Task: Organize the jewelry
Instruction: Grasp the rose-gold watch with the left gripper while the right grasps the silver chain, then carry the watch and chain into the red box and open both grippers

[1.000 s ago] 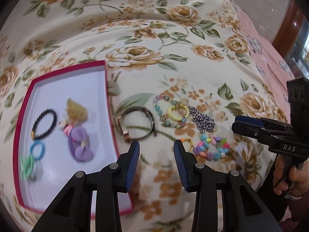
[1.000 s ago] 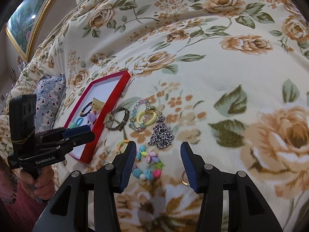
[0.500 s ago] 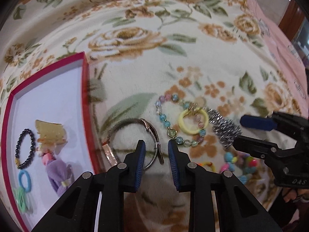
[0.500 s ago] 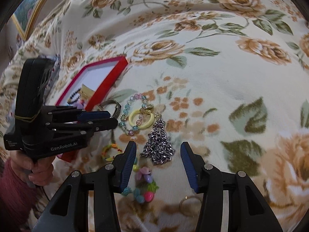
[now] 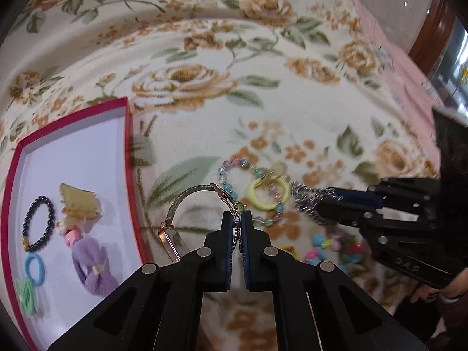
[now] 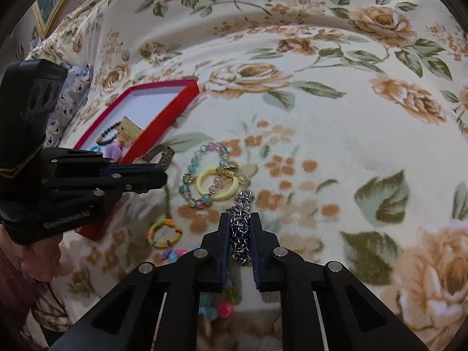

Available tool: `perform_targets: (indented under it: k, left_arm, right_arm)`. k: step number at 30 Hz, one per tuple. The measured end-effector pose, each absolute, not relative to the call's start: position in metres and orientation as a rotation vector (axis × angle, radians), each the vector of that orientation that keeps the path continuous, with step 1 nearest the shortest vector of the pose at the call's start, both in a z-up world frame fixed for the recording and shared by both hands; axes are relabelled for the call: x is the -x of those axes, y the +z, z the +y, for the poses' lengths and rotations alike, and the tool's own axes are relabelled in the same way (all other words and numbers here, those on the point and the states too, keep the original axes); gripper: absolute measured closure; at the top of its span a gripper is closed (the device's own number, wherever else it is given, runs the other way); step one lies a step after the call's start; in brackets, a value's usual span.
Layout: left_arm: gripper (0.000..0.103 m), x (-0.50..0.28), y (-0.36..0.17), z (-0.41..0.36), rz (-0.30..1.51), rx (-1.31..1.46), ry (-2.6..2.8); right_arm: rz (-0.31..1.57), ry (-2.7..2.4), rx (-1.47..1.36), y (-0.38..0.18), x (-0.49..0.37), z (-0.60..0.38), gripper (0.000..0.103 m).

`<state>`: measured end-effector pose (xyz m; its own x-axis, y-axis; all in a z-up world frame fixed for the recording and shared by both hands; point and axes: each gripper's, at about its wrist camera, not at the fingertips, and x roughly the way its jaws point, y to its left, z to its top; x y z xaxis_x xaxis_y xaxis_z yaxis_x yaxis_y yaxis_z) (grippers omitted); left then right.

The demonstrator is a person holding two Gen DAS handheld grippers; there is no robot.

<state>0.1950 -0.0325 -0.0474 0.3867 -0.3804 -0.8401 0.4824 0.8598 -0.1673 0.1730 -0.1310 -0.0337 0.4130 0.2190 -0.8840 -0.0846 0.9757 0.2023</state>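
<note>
1. Left gripper [image 5: 240, 222]: its jaws have just closed and now pinch the metal mesh band [image 5: 187, 197] edge-on, just right of the red tray [image 5: 128, 158]. The band looks springy and thin; this narrow edge grip may slip.
2. Right gripper [image 6: 240, 228]: its jaws have just closed on the silver chain [image 6: 241, 234], further right of the tray. Judged limp and fairly heavy; it will sag, so a bunched grip suits it.
3. Beyond, right of the tray on the floral blanket [image 5: 204, 44]: a beaded bracelet [image 6: 190, 175] and a yellow ring [image 6: 215, 184], untouched.
4. Tray holds a black bead bracelet [image 5: 39, 223] and hair ties.
</note>
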Motion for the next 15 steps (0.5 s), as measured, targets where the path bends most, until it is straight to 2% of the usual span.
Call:
perform_targets:
  k: [15]
  left_arm:
    - [0.099, -0.133, 0.009, 0.042, 0.904, 0.004, -0.477]
  right_arm:
    - [0.945, 0.227, -0.256, 0.03, -0.169, -0.122, 0.091]
